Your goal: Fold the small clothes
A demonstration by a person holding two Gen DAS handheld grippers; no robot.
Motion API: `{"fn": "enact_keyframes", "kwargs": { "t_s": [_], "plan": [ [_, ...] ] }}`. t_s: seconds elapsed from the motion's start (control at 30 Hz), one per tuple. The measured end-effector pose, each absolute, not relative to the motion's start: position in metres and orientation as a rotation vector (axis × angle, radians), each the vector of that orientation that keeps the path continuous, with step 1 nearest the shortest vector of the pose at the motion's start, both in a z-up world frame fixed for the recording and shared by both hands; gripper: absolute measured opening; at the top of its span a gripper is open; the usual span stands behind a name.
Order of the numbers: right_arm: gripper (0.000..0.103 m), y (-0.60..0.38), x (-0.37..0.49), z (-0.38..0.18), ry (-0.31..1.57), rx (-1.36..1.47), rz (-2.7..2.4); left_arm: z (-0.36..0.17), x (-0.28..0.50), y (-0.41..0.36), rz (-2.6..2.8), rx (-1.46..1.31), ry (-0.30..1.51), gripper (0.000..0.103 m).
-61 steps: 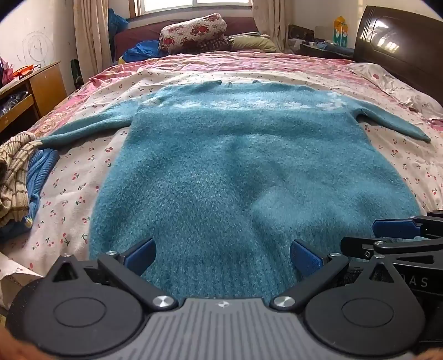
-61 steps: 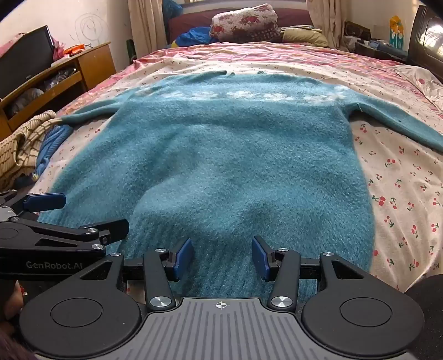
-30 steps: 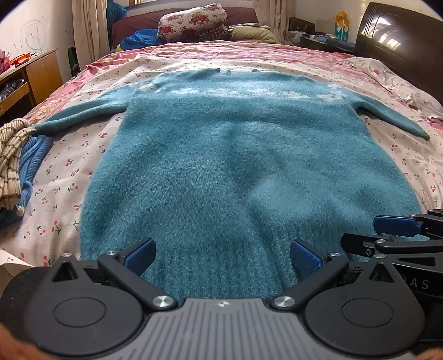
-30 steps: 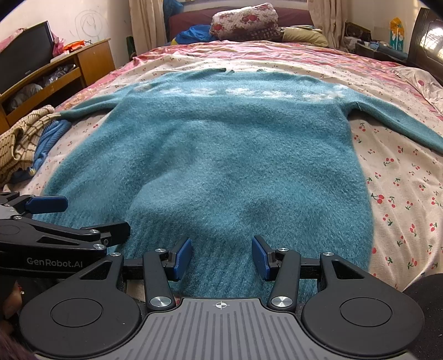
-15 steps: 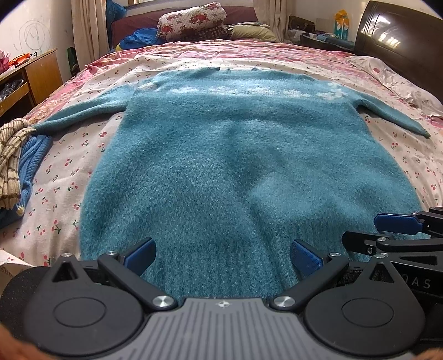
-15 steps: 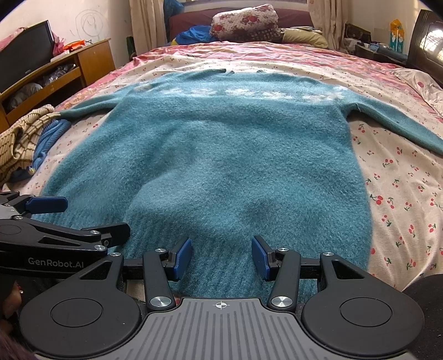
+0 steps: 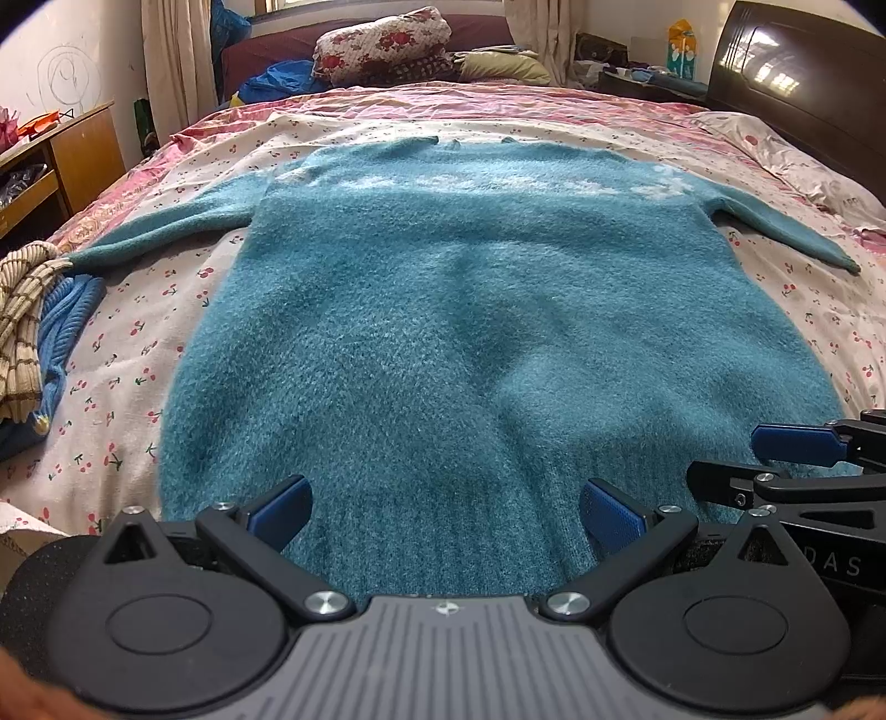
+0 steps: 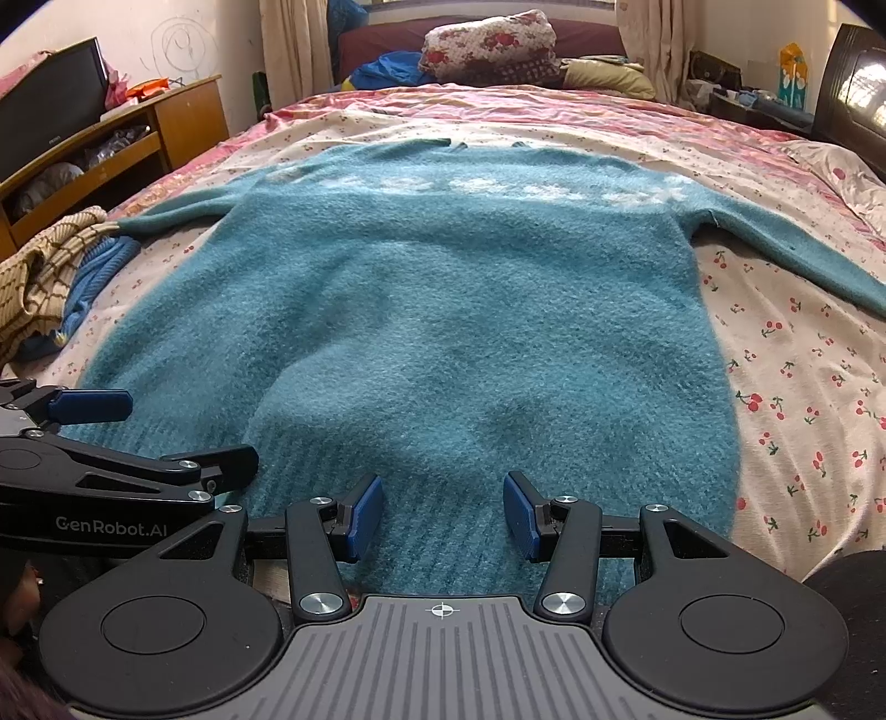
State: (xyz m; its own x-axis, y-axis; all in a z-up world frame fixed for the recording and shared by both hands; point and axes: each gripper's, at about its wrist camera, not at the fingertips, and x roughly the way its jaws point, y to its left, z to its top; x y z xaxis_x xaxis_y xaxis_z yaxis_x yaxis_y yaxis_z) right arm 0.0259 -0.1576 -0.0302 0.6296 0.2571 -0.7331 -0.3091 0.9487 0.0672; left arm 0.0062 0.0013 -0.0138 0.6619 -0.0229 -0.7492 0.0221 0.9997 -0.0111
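A fuzzy teal sweater (image 7: 470, 310) lies flat on the bed, sleeves spread to both sides, a white pattern across the chest, ribbed hem nearest me. It also shows in the right wrist view (image 8: 459, 310). My left gripper (image 7: 443, 512) is wide open and empty, low over the hem. My right gripper (image 8: 443, 515) is open and empty over the hem, to the right of the left one. Each gripper's side shows in the other's view.
The bed has a cherry-print sheet (image 8: 803, 387). A striped beige and blue pile of clothes (image 7: 33, 321) lies at the bed's left edge. A wooden cabinet (image 8: 111, 149) stands left, a dark headboard (image 7: 803, 77) right, pillows (image 7: 387, 44) at the far end.
Both grippers have drifted slightly over the hem, with the view shifting a little. The sweater has not moved and both grippers stay open.
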Motion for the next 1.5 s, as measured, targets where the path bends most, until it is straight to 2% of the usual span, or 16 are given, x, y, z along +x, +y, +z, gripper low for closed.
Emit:
{"fn": "enact_keyframes", "kwargs": {
  "t_s": [1.5],
  "plan": [
    [0.048, -0.1543, 0.0264, -0.0309, 0.821, -0.096, 0.314, -0.0185, 0.0082, 0.0033, -0.038, -0.016, 0.871, 0.103]
  ]
}}
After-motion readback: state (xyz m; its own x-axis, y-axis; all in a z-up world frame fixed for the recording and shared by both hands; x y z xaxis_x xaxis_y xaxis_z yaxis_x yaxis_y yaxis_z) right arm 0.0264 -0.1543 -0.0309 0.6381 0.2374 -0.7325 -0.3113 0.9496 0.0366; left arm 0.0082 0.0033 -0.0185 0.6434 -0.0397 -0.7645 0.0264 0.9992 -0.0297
